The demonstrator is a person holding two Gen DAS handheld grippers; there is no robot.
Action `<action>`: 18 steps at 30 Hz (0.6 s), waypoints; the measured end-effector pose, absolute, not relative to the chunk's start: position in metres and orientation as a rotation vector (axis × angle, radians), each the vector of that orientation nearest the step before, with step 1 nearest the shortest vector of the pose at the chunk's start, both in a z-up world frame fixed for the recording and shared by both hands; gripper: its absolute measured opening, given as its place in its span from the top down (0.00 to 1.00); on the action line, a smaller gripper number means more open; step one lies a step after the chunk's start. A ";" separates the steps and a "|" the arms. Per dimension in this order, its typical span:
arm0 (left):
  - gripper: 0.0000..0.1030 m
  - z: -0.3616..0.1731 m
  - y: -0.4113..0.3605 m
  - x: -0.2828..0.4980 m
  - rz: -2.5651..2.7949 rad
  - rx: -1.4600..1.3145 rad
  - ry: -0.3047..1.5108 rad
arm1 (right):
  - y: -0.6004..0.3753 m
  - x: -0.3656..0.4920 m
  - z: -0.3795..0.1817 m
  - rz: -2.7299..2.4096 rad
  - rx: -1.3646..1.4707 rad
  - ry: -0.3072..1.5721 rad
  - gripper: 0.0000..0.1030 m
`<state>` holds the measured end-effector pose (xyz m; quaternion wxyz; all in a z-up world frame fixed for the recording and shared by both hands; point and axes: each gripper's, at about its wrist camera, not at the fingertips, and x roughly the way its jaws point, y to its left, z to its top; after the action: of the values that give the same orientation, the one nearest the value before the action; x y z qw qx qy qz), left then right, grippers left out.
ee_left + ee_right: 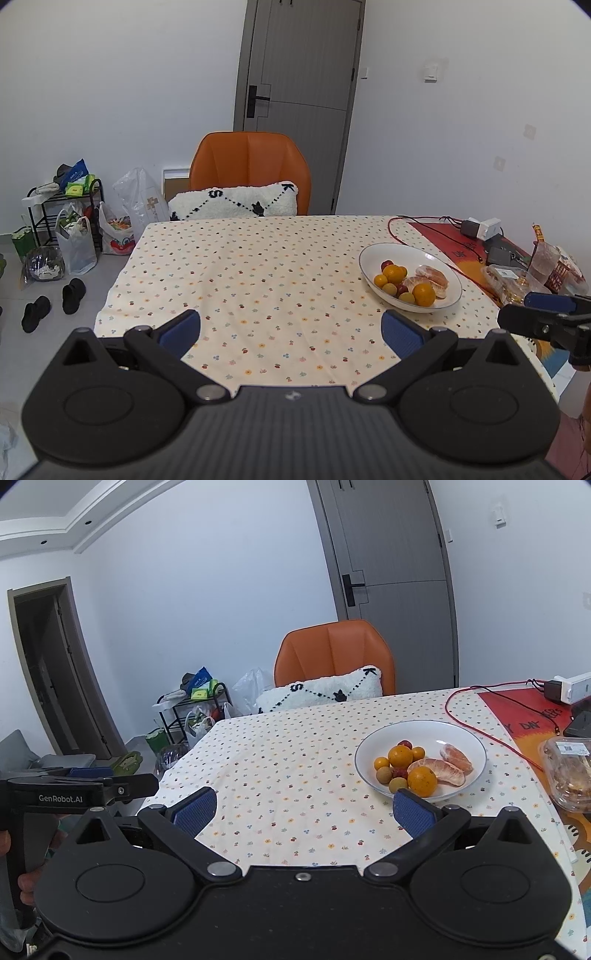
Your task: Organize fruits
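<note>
left tool (291, 328): black body | 2 blue ribbed pads | right tool (304, 810): same | "GenRobot.AI" marking

Glossy white bowl (461, 734) on matt printed cloth (295, 775) — orange leather-look chair (332, 650).

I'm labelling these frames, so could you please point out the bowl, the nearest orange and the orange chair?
bowl (458, 731), right wrist view, bare inner wall.
nearest orange (422, 781), right wrist view, its middle.
orange chair (249, 158), left wrist view, backrest centre.
</note>
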<state>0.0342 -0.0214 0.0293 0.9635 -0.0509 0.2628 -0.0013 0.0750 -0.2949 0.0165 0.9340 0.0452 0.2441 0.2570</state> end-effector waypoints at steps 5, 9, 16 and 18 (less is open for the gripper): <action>0.00 0.030 -0.020 0.033 -0.005 -0.102 0.530 | -0.296 0.075 0.017 0.525 0.093 0.497 0.00; 0.00 0.032 -0.019 0.032 -0.009 -0.094 0.530 | -0.297 0.075 0.018 0.523 0.093 0.496 0.00; 0.00 0.033 -0.019 0.032 -0.002 -0.092 0.532 | -0.298 0.075 0.018 0.523 0.094 0.492 0.00; 0.00 0.033 -0.018 0.031 -0.002 -0.092 0.531 | -0.298 0.075 0.018 0.523 0.095 0.491 0.00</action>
<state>0.0313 -0.0179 0.0335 0.9639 -0.0454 0.2624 -0.0012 0.0747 -0.2984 0.0176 0.9353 0.0465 0.2402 0.2557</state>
